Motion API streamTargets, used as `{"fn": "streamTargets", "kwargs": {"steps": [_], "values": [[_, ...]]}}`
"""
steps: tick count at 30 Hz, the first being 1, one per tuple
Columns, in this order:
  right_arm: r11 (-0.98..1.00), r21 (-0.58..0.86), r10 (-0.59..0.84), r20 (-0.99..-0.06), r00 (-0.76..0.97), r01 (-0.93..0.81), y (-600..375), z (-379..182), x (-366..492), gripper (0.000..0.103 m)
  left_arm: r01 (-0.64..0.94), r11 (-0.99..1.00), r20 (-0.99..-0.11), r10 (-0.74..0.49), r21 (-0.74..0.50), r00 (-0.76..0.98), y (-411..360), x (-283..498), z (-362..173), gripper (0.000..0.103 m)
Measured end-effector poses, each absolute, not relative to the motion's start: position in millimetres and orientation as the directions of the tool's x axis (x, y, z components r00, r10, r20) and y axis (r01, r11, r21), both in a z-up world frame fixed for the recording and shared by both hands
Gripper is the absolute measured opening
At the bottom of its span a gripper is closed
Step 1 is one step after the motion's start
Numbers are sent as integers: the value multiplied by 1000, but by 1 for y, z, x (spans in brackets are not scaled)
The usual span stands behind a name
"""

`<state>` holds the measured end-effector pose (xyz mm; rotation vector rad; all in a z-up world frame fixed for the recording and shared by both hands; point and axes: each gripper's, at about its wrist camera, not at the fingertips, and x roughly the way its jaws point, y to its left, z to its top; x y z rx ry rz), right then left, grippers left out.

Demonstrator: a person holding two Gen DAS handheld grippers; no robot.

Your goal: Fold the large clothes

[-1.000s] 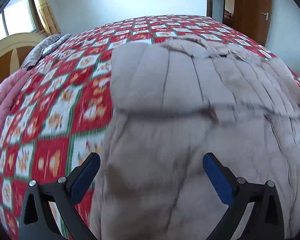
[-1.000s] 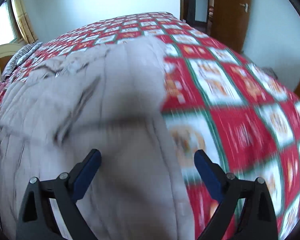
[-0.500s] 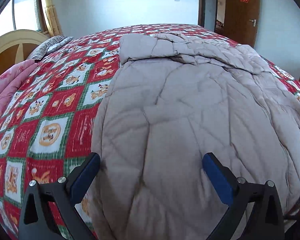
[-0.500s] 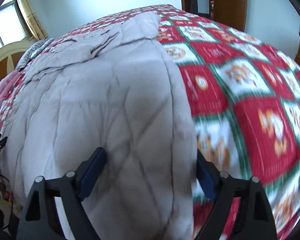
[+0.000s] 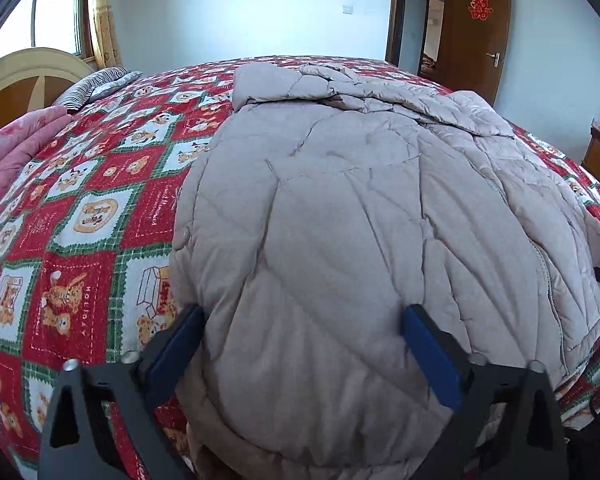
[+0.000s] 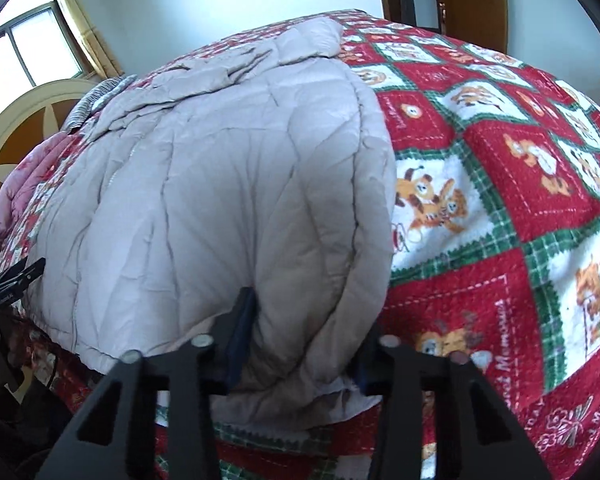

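A large beige quilted coat [image 5: 340, 208] lies spread lengthwise on the bed [image 5: 100, 184], which is covered with a red, green and white patchwork blanket [image 6: 500, 184] printed with bear motifs. The coat's near hem reaches the bed's front edge; its far end is bunched into loose folds toward the middle of the bed.

Left gripper [image 5: 304, 344]: fingers wide apart, straddling the near left portion of the coat. The blue pads [image 5: 180, 344] sit at either side of the fabric without pinching it.

Right gripper [image 6: 304, 332]: fingers drawn partly together on the near right corner of the coat, a thick puff of fabric bulging between them. The left pad presses into the quilting; the right pad is largely hidden behind the fabric.

In the right wrist view, the left gripper shows at the far left edge, beside the coat's opposite corner.

Surroundings: pink bedding [image 5: 16, 144] and a striped pillow [image 5: 96, 84] near a cream headboard [image 5: 28, 76]; brown door [image 5: 480, 28] beyond the bed.
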<state>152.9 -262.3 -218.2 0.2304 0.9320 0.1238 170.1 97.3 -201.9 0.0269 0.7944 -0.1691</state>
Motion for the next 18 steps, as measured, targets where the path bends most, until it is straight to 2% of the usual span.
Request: {"fn": "streamTargets", "kwargs": {"steps": [1,2,3,4,5,6,8,12,14,17,18], "values": [[966,258,215,-771,599,-15,-262,-216,152,26,164,986,-709,-141,-37,691,97,168,-201,74],[965,262,219,-764,607,-19,-261,-214,151,24,169,985,-704,-139,-26,697,96,166,-200,68],[963,269,227,-753,617,-27,-260,-211,149,20,177,984,-699,-132,-8,703,94,163,-198,55],[961,274,232,-745,625,-31,-260,-209,148,18,187,982,-692,-123,18,712,91,161,-195,40],[961,276,234,-739,632,-33,-259,-207,147,17,190,981,-685,-116,33,719,91,159,-193,34],[960,278,235,-736,635,-33,-259,-206,147,16,189,981,-680,-108,45,726,91,157,-190,21],[957,287,243,-730,639,-36,-259,-204,145,14,183,982,-671,-107,43,734,94,154,-185,10],[956,290,245,-724,645,-37,-261,-200,143,13,157,986,-677,-80,53,732,103,153,-186,9],[956,292,247,-726,642,-36,-262,-202,143,13,143,989,-673,-84,33,735,107,151,-187,13],[957,289,247,-729,638,-41,-262,-204,145,14,133,989,-675,-54,66,736,107,147,-188,36],[957,289,247,-730,637,-41,-263,-205,145,14,128,989,-673,-46,72,738,107,145,-188,54]]}}
